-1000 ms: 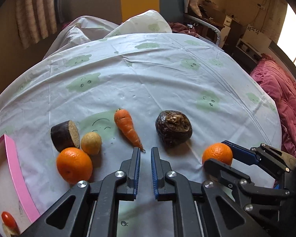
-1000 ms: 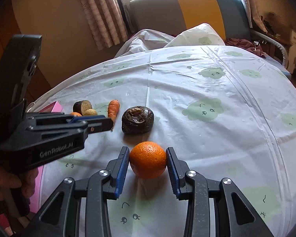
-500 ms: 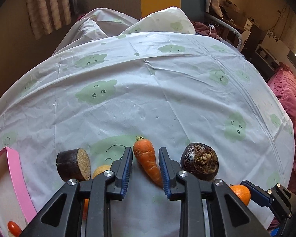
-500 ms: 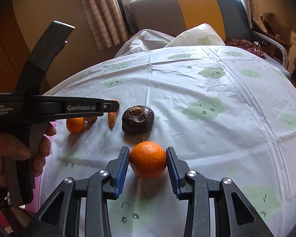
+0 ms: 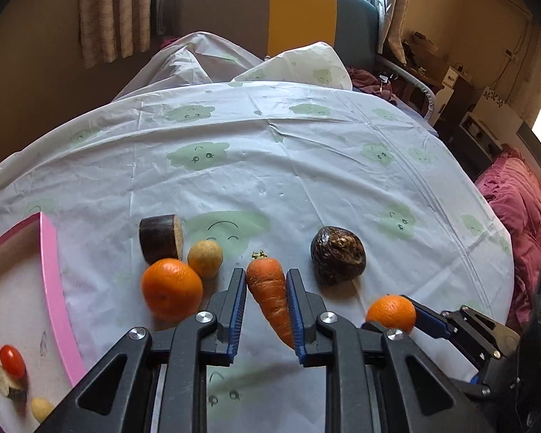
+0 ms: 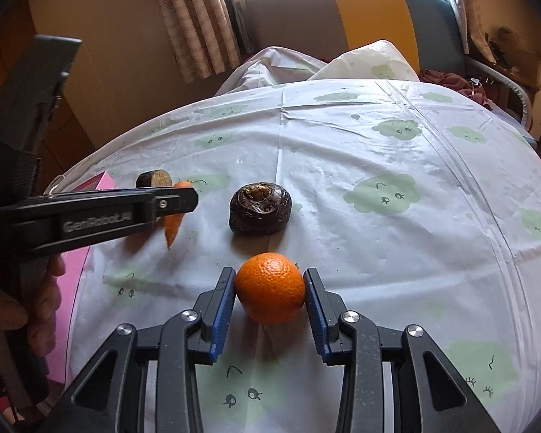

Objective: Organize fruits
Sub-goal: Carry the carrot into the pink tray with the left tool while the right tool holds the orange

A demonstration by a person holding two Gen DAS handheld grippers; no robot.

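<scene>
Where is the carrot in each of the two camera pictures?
Left wrist view: the carrot is low in the middle, between the left gripper fingers.
Right wrist view: the carrot is at middle left, partly behind the left gripper's dark finger.
Shared landmark: the dark wrinkled lump, to its right in both.

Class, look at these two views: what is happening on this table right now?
A person is sorting produce with a handheld gripper in each hand. The left gripper has its fingers either side of a carrot; the right gripper has its fingers against an orange. Whether either is squeezing yet is unclear. Another orange, a small yellowish fruit, a dark cut piece and a dark wrinkled lump lie on the tablecloth. A pink tray already holds a few small items.
</scene>
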